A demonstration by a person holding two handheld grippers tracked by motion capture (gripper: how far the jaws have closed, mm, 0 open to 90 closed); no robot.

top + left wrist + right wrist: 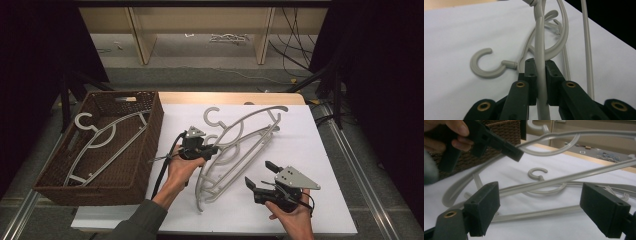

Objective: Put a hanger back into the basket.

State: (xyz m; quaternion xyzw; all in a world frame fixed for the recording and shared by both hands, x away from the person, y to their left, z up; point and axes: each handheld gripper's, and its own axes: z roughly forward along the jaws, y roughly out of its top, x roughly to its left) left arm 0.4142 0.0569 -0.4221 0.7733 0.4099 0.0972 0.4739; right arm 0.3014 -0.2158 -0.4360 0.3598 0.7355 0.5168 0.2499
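White worktop (310,150), wicker basket (145,150) at left: left tongs (541,68) clenched on a grey hanger (540,45) among others; right tongs (540,210) released nearby.

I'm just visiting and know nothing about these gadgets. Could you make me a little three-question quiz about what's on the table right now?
1. True or false: the left tool is shut on a hanger's bar.
2. How many hangers lie in the wicker basket?
   A. none
   B. one
   C. three
3. Fill in: the right tool has its jaws ____ and holds nothing.

Key:
1. True. In the left gripper view, both jaws press against the bar of the lifted hanger.
2. B. One grey basket hanger lies inside.
3. Open. A second hanger lies on the white table.
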